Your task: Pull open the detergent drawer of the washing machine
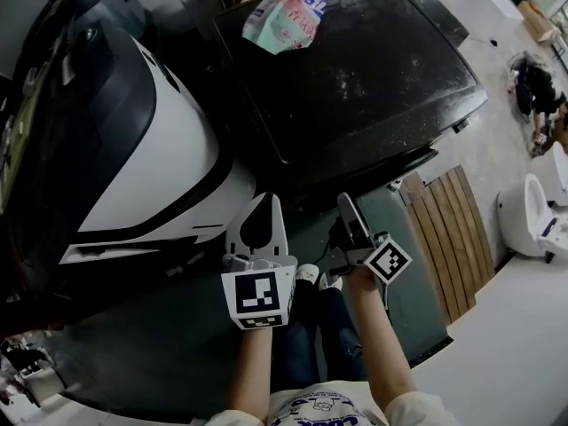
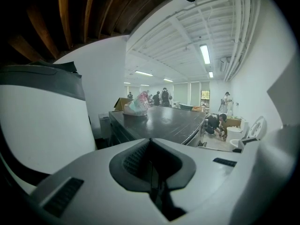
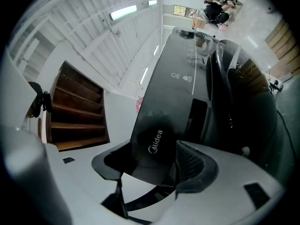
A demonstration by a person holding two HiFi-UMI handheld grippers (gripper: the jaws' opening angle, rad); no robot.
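The black washing machine [image 1: 355, 69] stands in front of me, and its front is hidden below its top edge in the head view. In the right gripper view the machine lies rolled sideways, and its glossy drawer front with the Midea logo [image 3: 157, 139] sits between the jaws. My right gripper [image 3: 152, 163] is open wide; its pads [image 3: 194, 156] do not press on the panel. In the head view the right gripper [image 1: 351, 216] is turned on its side at the machine's front edge. My left gripper [image 1: 260, 213] is beside it, shut on nothing [image 2: 151, 161].
A crumpled plastic bag [image 1: 288, 11] lies on the machine's top. A large white and black appliance [image 1: 133, 149] stands close on the left. A slatted wooden board [image 1: 453, 229] and a white toilet [image 1: 532, 216] are at the right. Wooden stairs [image 3: 77, 111] rise behind.
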